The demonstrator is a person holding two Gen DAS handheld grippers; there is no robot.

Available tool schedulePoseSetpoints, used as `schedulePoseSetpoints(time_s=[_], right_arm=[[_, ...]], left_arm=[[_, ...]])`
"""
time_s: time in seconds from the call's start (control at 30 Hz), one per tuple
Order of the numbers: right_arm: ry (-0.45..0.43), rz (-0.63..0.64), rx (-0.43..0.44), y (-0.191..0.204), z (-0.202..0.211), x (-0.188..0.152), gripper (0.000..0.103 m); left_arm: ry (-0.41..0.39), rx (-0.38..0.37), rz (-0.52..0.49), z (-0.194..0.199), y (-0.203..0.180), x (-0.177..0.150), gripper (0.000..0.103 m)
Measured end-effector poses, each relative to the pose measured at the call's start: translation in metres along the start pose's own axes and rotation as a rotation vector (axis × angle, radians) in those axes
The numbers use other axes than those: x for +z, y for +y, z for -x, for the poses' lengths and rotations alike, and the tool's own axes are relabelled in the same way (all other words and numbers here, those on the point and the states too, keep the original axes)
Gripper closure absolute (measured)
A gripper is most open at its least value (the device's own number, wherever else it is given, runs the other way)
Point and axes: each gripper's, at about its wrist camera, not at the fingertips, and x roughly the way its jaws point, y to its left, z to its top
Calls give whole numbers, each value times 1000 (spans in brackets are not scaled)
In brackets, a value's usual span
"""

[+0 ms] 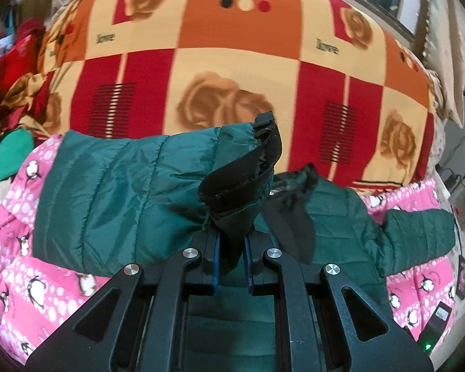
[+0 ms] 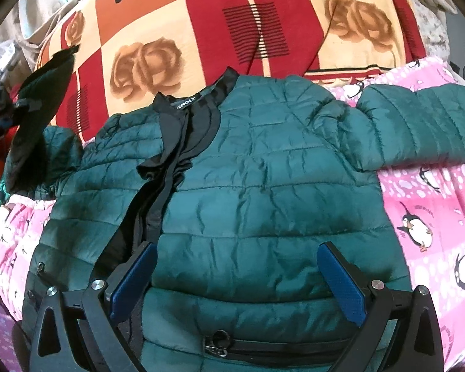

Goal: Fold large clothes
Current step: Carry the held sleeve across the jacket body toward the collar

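Dark green quilted puffer jacket (image 2: 263,167), spread front-up on the pink penguin-print bedsheet (image 2: 434,217). Left claw (image 1: 232,248) pinches its black-lined sleeve cuff (image 1: 241,167); right claw (image 2: 235,279) hovers wide above the hem. Slick fabric may slip free mid-fold.

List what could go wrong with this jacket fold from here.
1. The left gripper pinches only the cuff of the sleeve; the slick fabric may slip out.
2. The right gripper hangs open over the jacket, pinning nothing, so pulling the sleeve could drag the body askew.
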Motion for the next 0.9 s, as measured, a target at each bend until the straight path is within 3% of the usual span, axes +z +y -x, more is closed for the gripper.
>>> schedulePoseSetpoints(time_s=[0.5, 0.9], right_arm=[[0, -79, -2, -37, 3, -5, 1], [14, -84, 28, -42, 3, -10, 1]], left_arm=[[67, -80, -101, -34, -92, -10, 92], [135, -120, -141, -71, -140, -21, 92]])
